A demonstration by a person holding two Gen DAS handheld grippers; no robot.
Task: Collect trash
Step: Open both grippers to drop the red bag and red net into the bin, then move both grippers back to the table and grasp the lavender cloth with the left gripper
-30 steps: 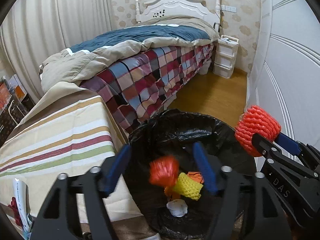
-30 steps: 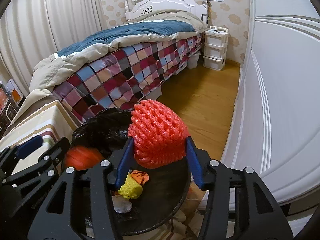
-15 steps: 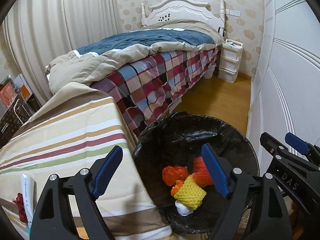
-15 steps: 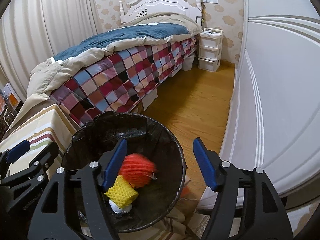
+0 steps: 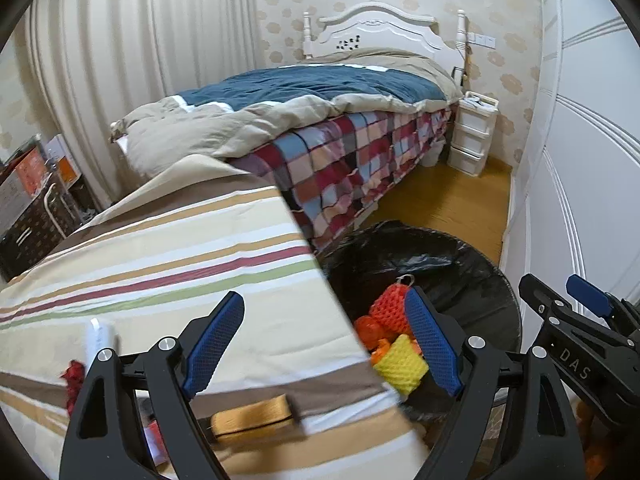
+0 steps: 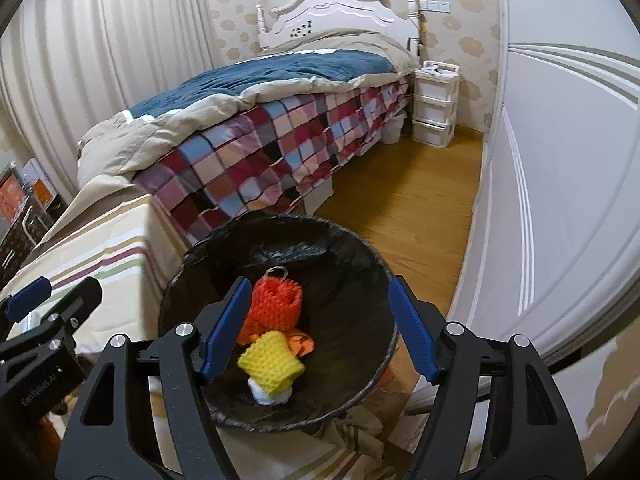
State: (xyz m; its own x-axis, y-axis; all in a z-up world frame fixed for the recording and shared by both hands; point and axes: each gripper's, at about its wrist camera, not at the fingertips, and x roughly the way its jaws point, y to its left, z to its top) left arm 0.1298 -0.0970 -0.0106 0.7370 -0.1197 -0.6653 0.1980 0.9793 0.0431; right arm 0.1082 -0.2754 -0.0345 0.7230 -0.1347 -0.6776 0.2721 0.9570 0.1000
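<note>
An orange foam net (image 6: 276, 306), a yellow foam net (image 6: 270, 362) and white paper (image 6: 266, 396) are held in the black-lined bin (image 6: 360, 264); above it, both the left gripper (image 5: 324, 344) and right gripper (image 6: 318, 330) are parted, having just been opening, and nothing is gripped.

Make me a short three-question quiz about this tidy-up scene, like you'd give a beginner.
1. True or false: the right gripper is clamped on the red foam net.
2. What colour is the foam net lying nearest the camera in the bin?
3. Which stands beside the bin: (a) a table with a striped cloth, (b) a sofa, (c) a sink?

Key:
1. False: its jaws have just been opening and hold nothing; the net lies in the bin.
2. Yellow.
3. (a)
</note>
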